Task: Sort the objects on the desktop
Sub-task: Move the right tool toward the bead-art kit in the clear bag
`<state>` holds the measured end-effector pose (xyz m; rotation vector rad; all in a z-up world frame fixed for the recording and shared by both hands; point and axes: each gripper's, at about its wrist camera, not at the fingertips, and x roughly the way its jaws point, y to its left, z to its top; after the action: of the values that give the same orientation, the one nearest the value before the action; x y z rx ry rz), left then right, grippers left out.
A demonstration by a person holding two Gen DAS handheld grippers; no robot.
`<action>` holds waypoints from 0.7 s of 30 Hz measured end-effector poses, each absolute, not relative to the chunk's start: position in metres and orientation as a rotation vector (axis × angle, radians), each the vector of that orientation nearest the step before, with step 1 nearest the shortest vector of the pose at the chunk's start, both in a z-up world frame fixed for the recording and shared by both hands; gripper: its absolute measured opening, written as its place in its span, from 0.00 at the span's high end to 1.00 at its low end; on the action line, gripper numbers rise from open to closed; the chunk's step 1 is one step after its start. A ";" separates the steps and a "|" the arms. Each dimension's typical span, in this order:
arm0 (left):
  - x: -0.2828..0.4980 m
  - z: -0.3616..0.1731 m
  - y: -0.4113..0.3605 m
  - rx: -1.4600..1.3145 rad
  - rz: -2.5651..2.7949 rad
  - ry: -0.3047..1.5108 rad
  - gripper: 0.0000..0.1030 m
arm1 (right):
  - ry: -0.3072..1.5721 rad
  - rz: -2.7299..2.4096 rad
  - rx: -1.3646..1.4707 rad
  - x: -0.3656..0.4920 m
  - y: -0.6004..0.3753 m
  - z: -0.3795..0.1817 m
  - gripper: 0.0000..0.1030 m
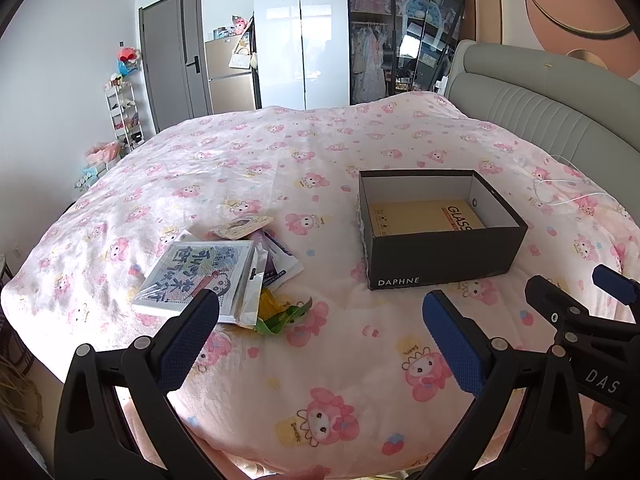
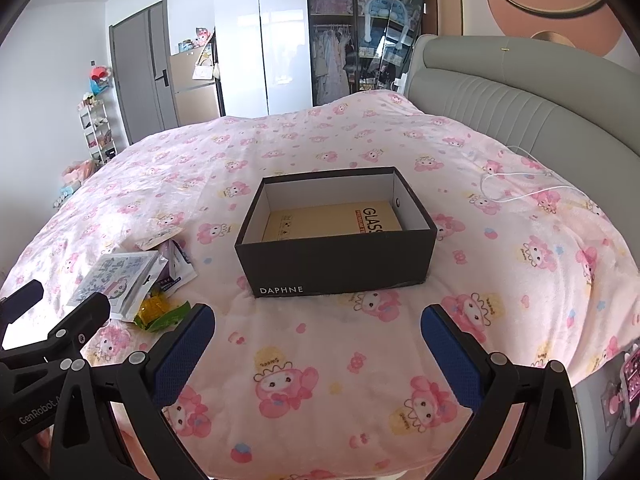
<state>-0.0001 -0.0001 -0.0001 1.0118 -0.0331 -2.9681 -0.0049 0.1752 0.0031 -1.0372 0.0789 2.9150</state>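
A black open box (image 1: 444, 258) (image 2: 340, 264) marked DAPHNE sits on the pink patterned bedspread (image 1: 320, 380) (image 2: 320, 360), with a yellow packet (image 1: 420, 216) (image 2: 332, 220) flat inside it. Left of the box lies a pile of packets: a square printed pack (image 1: 192, 276) (image 2: 114, 278), a purple-white pouch (image 1: 280, 260) (image 2: 176, 266), a small card (image 1: 240, 226) (image 2: 158, 240) and a yellow-green wrapper (image 1: 280, 314) (image 2: 160, 314). My left gripper (image 1: 320, 332) hovers open just short of the pile. My right gripper (image 2: 318, 336) hovers open in front of the box. Nothing is between either pair of fingers.
A white cable (image 1: 560, 188) (image 2: 516, 184) lies on the bedspread to the right of the box. A grey padded headboard (image 1: 560, 112) (image 2: 520, 96) runs along the right. Wardrobes, a door and a shelf rack stand beyond the bed.
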 end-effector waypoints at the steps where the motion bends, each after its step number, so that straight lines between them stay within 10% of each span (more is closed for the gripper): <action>1: 0.000 0.000 0.000 1.015 -2.967 -0.031 0.00 | 0.079 2.915 -1.041 -0.005 0.175 0.003 0.00; 21: -0.023 -0.024 -0.047 1.076 -2.927 0.095 0.09 | -0.081 3.069 -1.085 -0.040 0.129 0.003 0.00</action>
<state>-0.0233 -0.0466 -0.0245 1.0756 0.0950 -2.9269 -0.0399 0.1288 0.0033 -1.0854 -0.0810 3.0692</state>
